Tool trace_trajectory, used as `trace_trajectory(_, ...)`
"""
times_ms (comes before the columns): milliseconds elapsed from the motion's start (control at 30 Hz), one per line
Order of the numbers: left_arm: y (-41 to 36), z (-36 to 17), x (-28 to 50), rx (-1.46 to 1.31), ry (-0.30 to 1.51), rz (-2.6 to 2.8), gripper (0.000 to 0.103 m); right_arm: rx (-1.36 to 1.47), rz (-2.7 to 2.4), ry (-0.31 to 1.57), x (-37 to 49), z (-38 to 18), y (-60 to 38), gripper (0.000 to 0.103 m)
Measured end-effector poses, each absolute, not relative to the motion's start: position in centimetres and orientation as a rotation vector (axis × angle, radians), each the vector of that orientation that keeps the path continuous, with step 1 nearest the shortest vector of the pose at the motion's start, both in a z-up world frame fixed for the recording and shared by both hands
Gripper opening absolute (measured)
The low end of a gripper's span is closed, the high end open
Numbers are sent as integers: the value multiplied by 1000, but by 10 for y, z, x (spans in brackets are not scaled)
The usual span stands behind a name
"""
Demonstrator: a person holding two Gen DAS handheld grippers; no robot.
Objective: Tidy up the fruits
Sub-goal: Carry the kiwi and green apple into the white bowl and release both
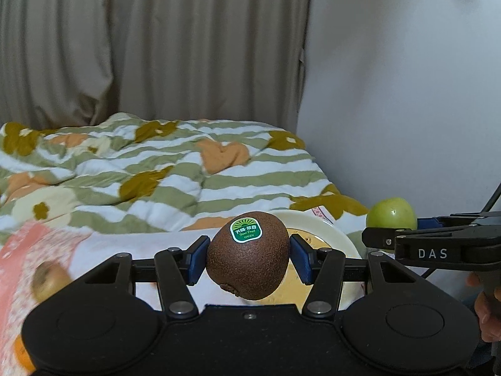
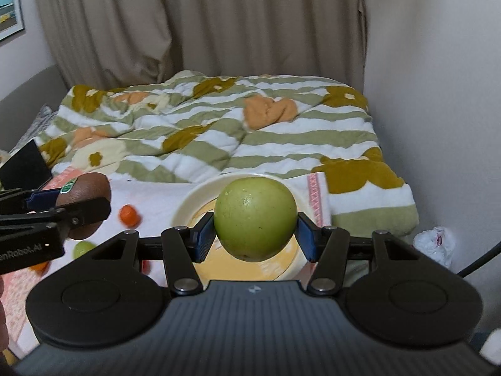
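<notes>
Between the blue pads of the left hand-held gripper [image 1: 249,258] sits a brown, fuzzy, egg-shaped kiwi [image 1: 247,255], clamped on both sides and lifted clear of the bed. It carries a green and white oval sticker on its upper face, and its dark stem nub points down towards the camera. Over on the right, the right hand-held gripper [image 2: 255,230] squeezes a round, smooth, pale green apple [image 2: 255,219] with faint speckles on its skin, likewise held in the air.

Below and just beyond both fruits lies a round cream plate with a yellow centre [image 2: 200,194], resting on a white cloth with a pink patterned border [image 2: 156,191] spread over the bed. The plate's visible part holds nothing; the apple and the gripper hide the rest of it.

To the left of the plate, on the cloth, lie loose fruits: a small orange mandarin [image 2: 129,214], a small green fruit [image 2: 83,249] nearer the camera, and another orange piece [image 2: 39,266] partly hidden under the left gripper. The left wrist view shows a blurred yellowish fruit [image 1: 50,280] at near left.

Farther off, a rumpled quilt with green and white stripes and mustard and orange flowers [image 2: 219,131] covers the bed, with beige curtains [image 2: 188,25] behind it.
</notes>
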State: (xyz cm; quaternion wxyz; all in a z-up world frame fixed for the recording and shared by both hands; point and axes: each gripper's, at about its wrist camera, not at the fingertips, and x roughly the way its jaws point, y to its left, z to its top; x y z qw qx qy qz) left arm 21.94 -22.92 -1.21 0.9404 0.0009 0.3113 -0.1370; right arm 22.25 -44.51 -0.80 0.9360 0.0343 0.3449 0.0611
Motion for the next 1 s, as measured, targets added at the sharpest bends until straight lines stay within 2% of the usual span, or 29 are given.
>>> trace_trajectory(433, -285, -73, 325, 137, 751, -372, 59, 132, 47, 767, 284, -42, -477, 70)
trace_trajectory(867, -319, -116, 356, 301, 803, -428, 60, 169, -29, 807, 297, -57, -497, 70)
trace_trajectory(967, -321, -118, 358, 311, 807, -428, 62, 173, -40, 809, 298, -57, -500, 70)
trace_trajectory(1000, -321, -116, 357, 312, 798, -430, 72, 175, -43, 809, 298, -57, -501, 70)
